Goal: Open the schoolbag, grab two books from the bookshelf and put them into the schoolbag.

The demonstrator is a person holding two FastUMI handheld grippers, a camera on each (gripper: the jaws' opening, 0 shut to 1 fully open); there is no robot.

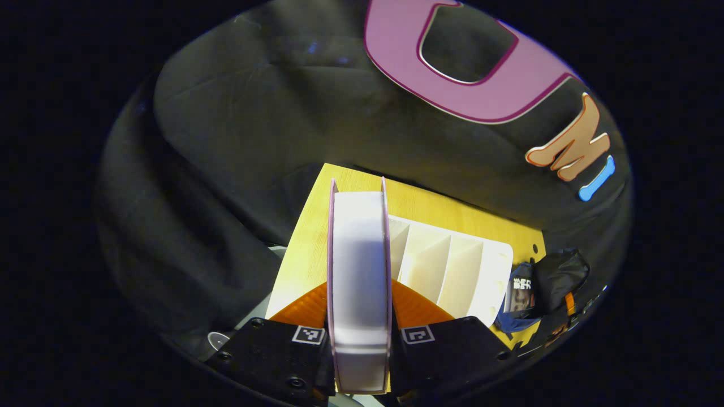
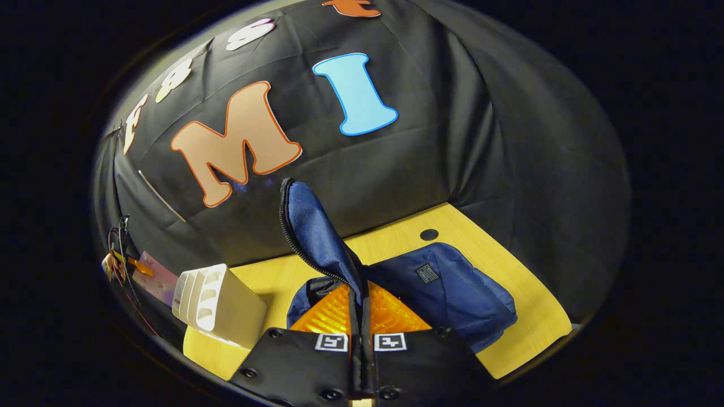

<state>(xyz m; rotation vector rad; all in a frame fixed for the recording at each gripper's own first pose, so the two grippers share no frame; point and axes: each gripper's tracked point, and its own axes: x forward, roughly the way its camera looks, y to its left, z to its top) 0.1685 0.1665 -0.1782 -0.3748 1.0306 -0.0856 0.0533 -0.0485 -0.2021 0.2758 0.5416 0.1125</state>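
A book [image 1: 359,271] with pink covers and white page edges stands upright between the fingers of my left gripper [image 1: 360,302], which is shut on it, above the table's left part. The white bookshelf [image 1: 452,271] with empty slots lies just right of it. In the right gripper view, my right gripper [image 2: 361,319] is shut on the blue schoolbag's flap [image 2: 317,232] and holds it raised, zipper edge showing. The schoolbag [image 2: 452,294] lies on the table behind. The bookshelf [image 2: 218,302] sits to its left, with the pink book [image 2: 155,277] beyond it.
The yellow wooden table [image 2: 526,316] has a round cable hole [image 2: 429,234] near its back edge. Black cloth walls close in on all sides. The table's left edge [image 1: 294,249] runs just left of the book.
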